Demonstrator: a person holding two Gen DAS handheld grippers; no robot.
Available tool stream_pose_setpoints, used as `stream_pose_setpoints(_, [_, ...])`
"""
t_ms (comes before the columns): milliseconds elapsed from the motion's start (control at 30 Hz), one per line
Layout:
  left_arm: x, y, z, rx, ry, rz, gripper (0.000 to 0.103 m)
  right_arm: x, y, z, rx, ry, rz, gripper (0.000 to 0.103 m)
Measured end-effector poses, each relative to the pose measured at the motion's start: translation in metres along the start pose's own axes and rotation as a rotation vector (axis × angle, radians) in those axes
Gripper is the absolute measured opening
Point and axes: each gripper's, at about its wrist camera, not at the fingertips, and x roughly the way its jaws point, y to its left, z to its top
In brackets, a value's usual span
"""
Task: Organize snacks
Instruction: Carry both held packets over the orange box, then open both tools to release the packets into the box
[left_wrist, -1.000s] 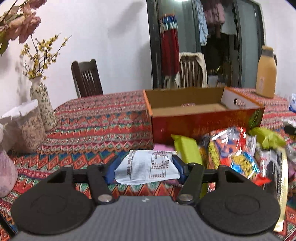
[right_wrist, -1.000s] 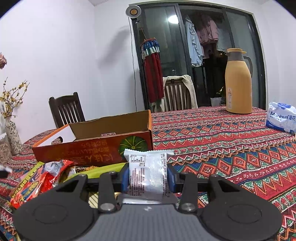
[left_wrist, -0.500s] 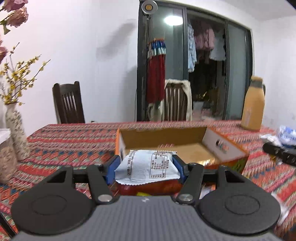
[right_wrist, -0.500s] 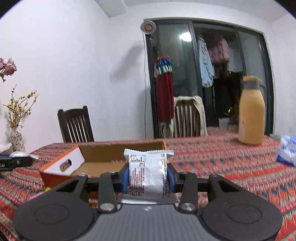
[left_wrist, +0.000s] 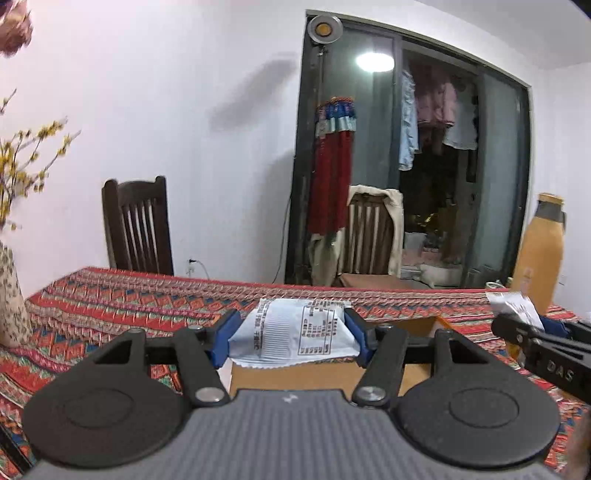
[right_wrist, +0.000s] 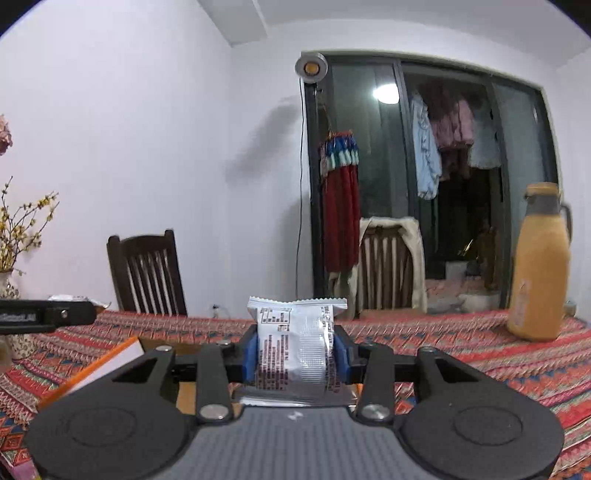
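Snack packets, two of them, each clamped in a pair of jaws above an open cardboard box.

Pale blue-white packet (left_wrist: 293, 334) lying sideways between the blue pads of the left gripper (left_wrist: 291, 338), crimped lower edge toward the camera, back panel up: a printed table at right, rows of small dark print at left, too small to read. Pads pressed against both short ends, packet slightly bulged.

White-and-silver packet (right_wrist: 295, 347) standing upright in the right gripper (right_wrist: 295, 354), serrated seal on top, foil flap at the bottom. Small boxed table near the upper left corner, columns of reddish-brown print down the front, illegible at this size. Blue pads squeezing its two sides, jaws set narrower than the left pair.

Cardboard box (left_wrist: 413, 369) directly below and beyond the left packet, plain brown inside; orange-edged wall of it (right_wrist: 107, 363) at lower left in the right wrist view. Box resting on a surface (left_wrist: 129, 306) covered in red patterned cloth.

Right gripper also visible at the right edge of the left wrist view, letters "DAS" on its black side.

Farther out: tan thermos jug (right_wrist: 539, 266) on the cloth at right, two dark wooden chairs (left_wrist: 138, 225), vase with yellow blossoms (left_wrist: 11, 295) at left, glass door with hanging clothes behind.
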Motion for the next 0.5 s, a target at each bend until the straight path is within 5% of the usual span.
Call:
stream_pose_setpoints(200, [0.032,0.006,-0.017,0.009,0.101,0.002,0.061,0.027,0.001,-0.018,0.004,0.101,0.020,0.040])
stream_pose_setpoints(500, [0.033,0.010,-0.028,0.001,0.112,0.013,0.062,0.030,0.004,-0.027,-0.001,0.124,0.015,0.040])
